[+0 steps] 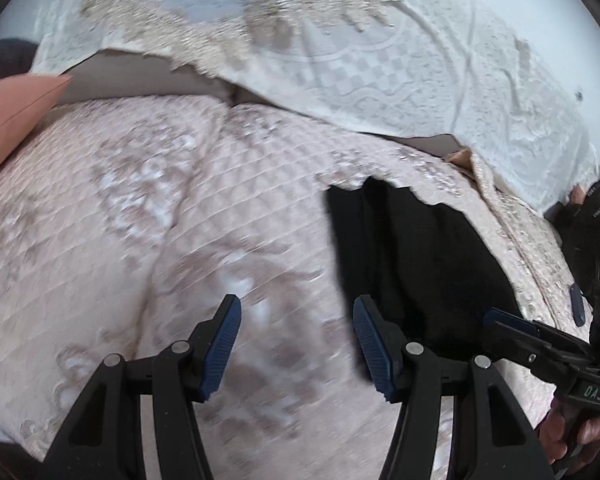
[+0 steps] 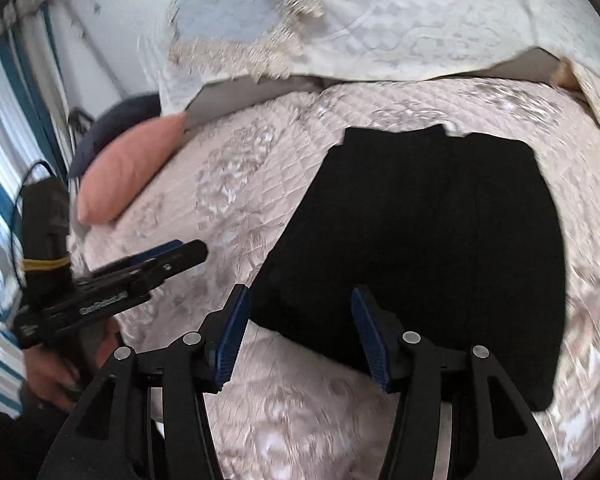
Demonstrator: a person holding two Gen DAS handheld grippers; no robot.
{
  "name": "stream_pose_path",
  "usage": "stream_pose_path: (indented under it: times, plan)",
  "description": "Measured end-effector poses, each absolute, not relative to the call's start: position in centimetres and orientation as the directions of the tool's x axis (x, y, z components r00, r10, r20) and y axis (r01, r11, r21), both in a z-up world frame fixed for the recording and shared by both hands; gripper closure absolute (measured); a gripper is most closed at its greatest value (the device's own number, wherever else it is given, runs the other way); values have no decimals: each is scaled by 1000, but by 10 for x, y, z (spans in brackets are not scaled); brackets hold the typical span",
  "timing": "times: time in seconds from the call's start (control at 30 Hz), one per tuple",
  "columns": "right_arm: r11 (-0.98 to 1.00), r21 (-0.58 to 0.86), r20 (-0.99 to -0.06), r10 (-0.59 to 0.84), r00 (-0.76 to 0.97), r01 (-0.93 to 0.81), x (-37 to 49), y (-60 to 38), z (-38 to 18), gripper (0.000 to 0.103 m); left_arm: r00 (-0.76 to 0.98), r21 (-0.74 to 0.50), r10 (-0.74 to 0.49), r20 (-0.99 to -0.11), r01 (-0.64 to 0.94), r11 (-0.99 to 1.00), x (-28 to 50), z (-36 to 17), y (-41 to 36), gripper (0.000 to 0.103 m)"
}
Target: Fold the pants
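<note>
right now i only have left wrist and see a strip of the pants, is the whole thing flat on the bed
Observer: Yes. The pants lie flat on the bed as one broad dark panel with nothing on top.
Operator: right tool on them
Observer: The right tool is open over their near edge and grips nothing.
Operator: and my left tool
Observer: From the right wrist, the left tool is left of the pants, over bare quilt.
</note>
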State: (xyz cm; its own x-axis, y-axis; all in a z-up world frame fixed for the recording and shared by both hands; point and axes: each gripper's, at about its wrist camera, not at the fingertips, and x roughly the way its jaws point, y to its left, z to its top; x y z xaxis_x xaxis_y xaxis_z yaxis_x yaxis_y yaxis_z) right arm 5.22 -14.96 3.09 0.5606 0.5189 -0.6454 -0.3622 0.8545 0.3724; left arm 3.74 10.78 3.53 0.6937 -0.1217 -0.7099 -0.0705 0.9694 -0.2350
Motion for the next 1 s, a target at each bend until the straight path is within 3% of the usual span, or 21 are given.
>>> stream_pose_path:
  times: [0.03,0.17,0.3,0.47,0.57,0.73,1.0]
  plan:
    - [864,373,-639,503,582,-338,50,-158,33,52,696,-237,-135,-705,-52,970,41,37,102,42]
    - [942,273,-664,330,671,-193,49,-188,34,87,700,-242,-202,-685,43,969,53,46,69,42]
    - [964,239,-709,258,656,-121,57,-201,18,95,687,-256,-279,-671,138,957,58,43,40,49]
    - [961,236,-723,275,634,-146,56,-198,13,94,596,-282,-310,-741,142,949,62,11,30,55]
    - [950,268,-716,308,626,-160,55,-207,18,94,604,-284,-315,-732,150,947,55,13,31,56]
    - [972,203,-705,228,672,-117,69,-216,28,92,623,-240,-286,-728,160,958,64,28,25,56]
    - [985,145,-704,171,689,-96,101,-217,30,92,651,-174,-237,-721,160,972,126,38,12,56]
